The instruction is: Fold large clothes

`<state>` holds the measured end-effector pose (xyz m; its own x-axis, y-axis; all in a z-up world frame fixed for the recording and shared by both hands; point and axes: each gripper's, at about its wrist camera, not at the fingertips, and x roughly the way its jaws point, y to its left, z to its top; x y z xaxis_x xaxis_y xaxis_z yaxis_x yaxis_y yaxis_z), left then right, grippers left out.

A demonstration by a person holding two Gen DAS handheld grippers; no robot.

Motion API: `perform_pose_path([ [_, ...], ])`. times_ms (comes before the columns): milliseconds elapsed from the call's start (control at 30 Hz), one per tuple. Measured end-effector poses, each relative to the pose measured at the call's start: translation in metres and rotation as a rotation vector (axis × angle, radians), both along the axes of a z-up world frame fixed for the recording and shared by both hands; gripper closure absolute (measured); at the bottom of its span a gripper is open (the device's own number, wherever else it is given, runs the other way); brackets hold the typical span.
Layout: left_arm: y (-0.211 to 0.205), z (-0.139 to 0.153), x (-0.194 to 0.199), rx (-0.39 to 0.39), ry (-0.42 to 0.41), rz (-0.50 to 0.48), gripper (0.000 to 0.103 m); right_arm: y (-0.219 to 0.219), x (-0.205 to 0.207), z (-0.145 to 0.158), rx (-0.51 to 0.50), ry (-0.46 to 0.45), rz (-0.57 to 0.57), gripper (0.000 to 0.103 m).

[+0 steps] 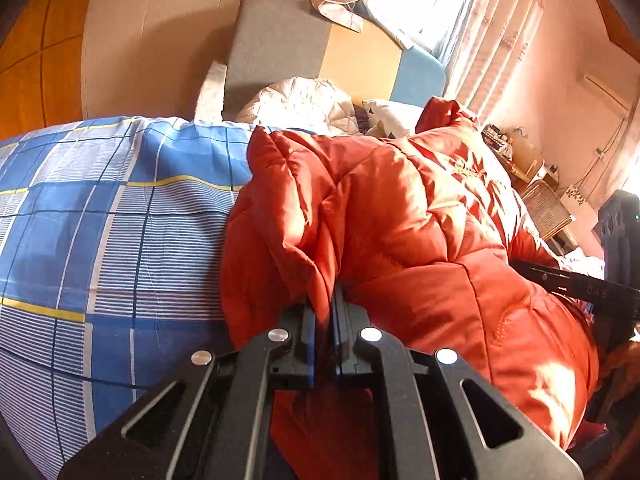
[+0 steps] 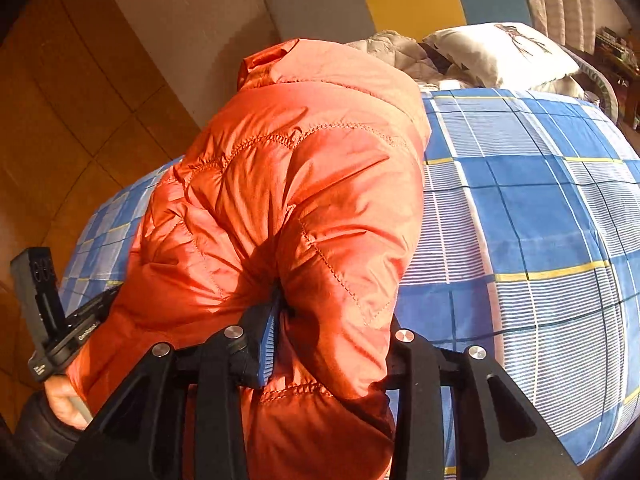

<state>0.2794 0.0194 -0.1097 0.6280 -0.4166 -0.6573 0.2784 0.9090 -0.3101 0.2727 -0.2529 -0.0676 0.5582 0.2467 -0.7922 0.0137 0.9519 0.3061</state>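
An orange puffer jacket (image 1: 400,220) lies bunched on the bed; it also shows in the right wrist view (image 2: 288,200). My left gripper (image 1: 326,312) is shut on a fold of the jacket's edge, its blue pads pinching the fabric. My right gripper (image 2: 304,316) is shut on the jacket's padded fabric, which bulges over and hides the right finger; only the left blue pad (image 2: 268,348) shows. The right gripper's body (image 1: 616,240) shows at the far right of the left wrist view, and the left gripper's body (image 2: 44,312) at the lower left of the right wrist view.
The bed has a blue, white and yellow plaid sheet (image 1: 100,220) (image 2: 540,220). At its head lie a pale quilted garment (image 1: 304,104), a white pillow (image 2: 504,52) and a grey, yellow and blue headboard (image 1: 320,52). Curtained window (image 1: 460,8), wooden wardrobe (image 2: 60,100), cluttered side table (image 1: 532,184).
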Motion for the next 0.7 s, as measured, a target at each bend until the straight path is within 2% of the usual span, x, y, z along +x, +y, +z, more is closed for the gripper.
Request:
perform_pose_path([
  [33, -0.003, 0.0, -0.001, 0.005, 0.002, 0.005, 0.098, 0.0, -0.001, -0.003, -0.005, -0.001, -0.009, 0.063],
  [100, -0.009, -0.001, -0.005, 0.041, -0.011, 0.017, 0.098, 0.001, -0.009, -0.004, -0.052, -0.012, -0.027, 0.051],
  [233, -0.017, -0.001, -0.016, 0.042, -0.006, 0.031, 0.097, 0.007, -0.016, 0.005, -0.126, -0.018, -0.085, 0.033],
  [267, -0.017, 0.001, -0.017, 0.045, -0.004, 0.032, 0.097, 0.009, -0.017, 0.009, -0.177, -0.019, -0.114, 0.022],
  [367, -0.016, 0.004, -0.017, 0.048, -0.006, 0.051, 0.094, 0.022, -0.027, 0.028, -0.284, -0.079, -0.183, 0.021],
  [467, -0.015, 0.006, -0.02, 0.038, -0.004, 0.067, 0.092, 0.04, -0.045, 0.041, -0.318, -0.143, -0.201, 0.021],
  [633, -0.016, 0.006, -0.02, 0.067, 0.004, 0.094, 0.089, 0.076, -0.056, 0.033, -0.363, -0.216, -0.164, 0.021],
  [700, -0.019, 0.005, -0.022, 0.087, -0.003, 0.104, 0.089, 0.088, -0.052, 0.023, -0.39, -0.21, -0.148, 0.021],
])
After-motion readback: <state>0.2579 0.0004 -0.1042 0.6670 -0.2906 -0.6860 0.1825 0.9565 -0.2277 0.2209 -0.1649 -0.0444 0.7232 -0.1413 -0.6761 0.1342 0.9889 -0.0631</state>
